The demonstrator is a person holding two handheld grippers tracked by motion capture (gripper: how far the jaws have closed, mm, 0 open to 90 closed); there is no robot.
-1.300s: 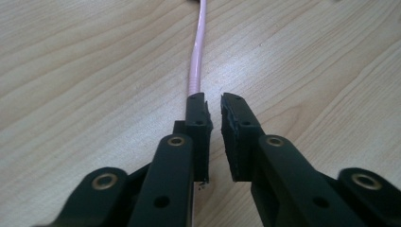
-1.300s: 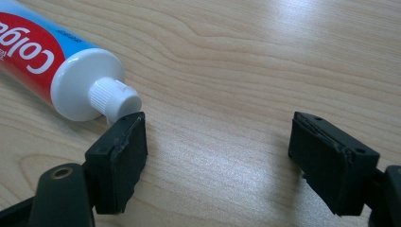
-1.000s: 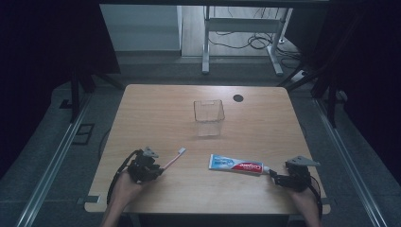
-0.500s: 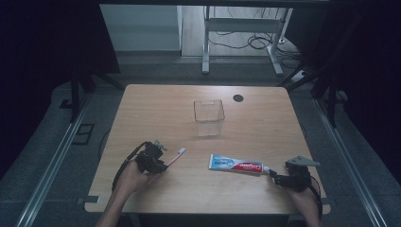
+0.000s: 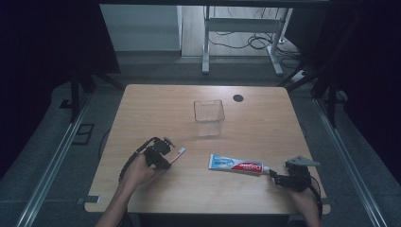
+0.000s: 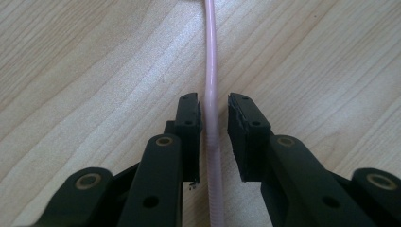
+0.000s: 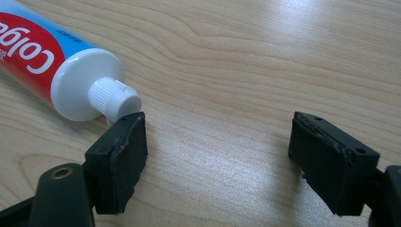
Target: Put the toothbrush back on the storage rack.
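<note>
Two grippers rest on the near half of the wooden table [image 5: 265,123], one at each side. Since the earlier high views, the left gripper [image 5: 163,153] has slid a little farther from the person and toward the middle of the table, carrying the pink toothbrush [image 5: 177,154] along; the brush head now points right and slightly away, toward the clear plastic cup [image 5: 208,116] standing well apart at the table's centre. In the left gripper view the handle [image 6: 211,109] runs straight up between the two black jaws, which have just been closing: one pad touches the handle, while a thin gap shows beside the other, so the hold looks loose at best rather than firm. That suggests the grasp is only now being settled, and a lift toward the cup would be premature until both pads press.

The right gripper [image 5: 283,179] sits at the near right with its jaws wide apart and nothing between them. The toothpaste tube [image 5: 235,164] lies flat just beside it, its white cap [image 7: 113,97] touching the tip of one pad.
</note>
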